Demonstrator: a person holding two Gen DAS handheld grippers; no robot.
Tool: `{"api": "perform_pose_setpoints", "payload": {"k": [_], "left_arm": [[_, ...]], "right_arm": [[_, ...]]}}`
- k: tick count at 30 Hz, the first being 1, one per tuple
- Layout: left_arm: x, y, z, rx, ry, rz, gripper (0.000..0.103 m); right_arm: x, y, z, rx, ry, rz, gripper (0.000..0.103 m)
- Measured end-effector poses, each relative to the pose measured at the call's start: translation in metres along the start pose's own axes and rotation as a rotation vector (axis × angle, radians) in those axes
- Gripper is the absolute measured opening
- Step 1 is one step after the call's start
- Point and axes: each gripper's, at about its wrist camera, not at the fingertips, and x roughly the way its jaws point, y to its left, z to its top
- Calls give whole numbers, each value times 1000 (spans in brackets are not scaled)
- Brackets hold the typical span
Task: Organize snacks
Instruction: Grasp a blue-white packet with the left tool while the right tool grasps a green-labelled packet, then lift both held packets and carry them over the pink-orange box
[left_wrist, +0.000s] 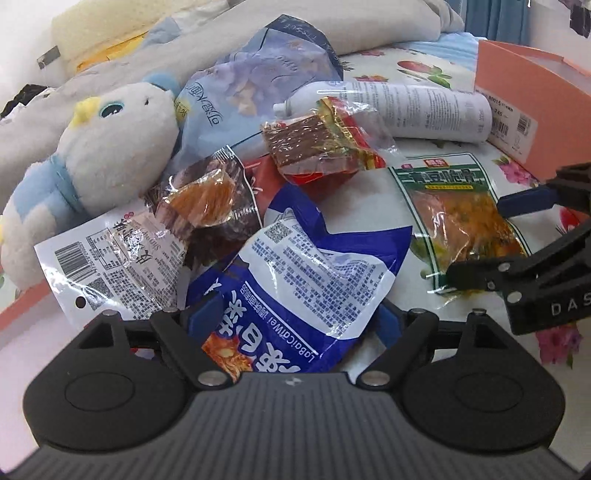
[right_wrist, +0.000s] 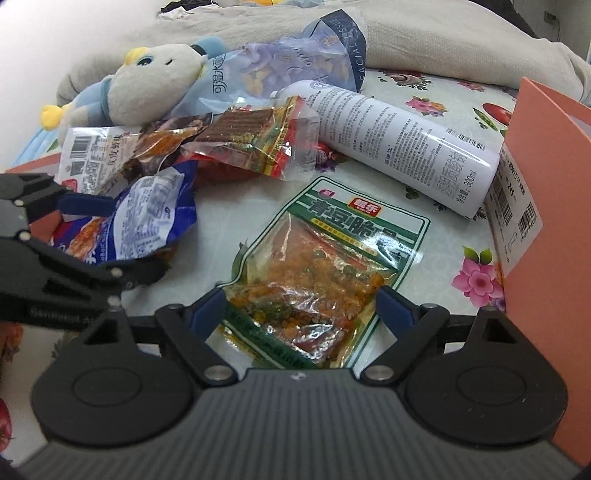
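Right wrist: green packet (right_wrist: 325, 273) lengthwise between spread right tongs (right_wrist: 301, 308); left tongs (left_wrist: 295, 321) spread.

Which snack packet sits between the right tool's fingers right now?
The green-bordered packet of orange and green bits, lying flat on the floral cloth. The blue and white packet is between the left tool's fingers instead.

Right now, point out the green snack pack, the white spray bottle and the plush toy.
green snack pack (right_wrist: 325, 280), right wrist view, clear window.
white spray bottle (right_wrist: 399, 140), right wrist view, printed body.
plush toy (left_wrist: 110, 147), left wrist view, white head.
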Motion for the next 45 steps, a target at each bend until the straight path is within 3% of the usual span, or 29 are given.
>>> {"api": "perform_pose_setpoints", "payload": {"k": [9,17,23,37,45], "left_arm": [[-2,-2,3,-1,4,20,65],[-14,-7,1,-32,-1,15,54],[-31,-20,-7,-82,-5,2,52],[-86,-33,-26,-266,-32,-5,46],[-105,-41,-27,-289,-35,3,42]], "right_arm": [[-2,1,0,-16,2,6,82],[-16,4,-5,-25,2,24,54],[-31,9,-15,-18,-2,34,43],[-81,3,-41,46,-32,-13,41],[-109,7,-46,79,-64,-23,41]]}}
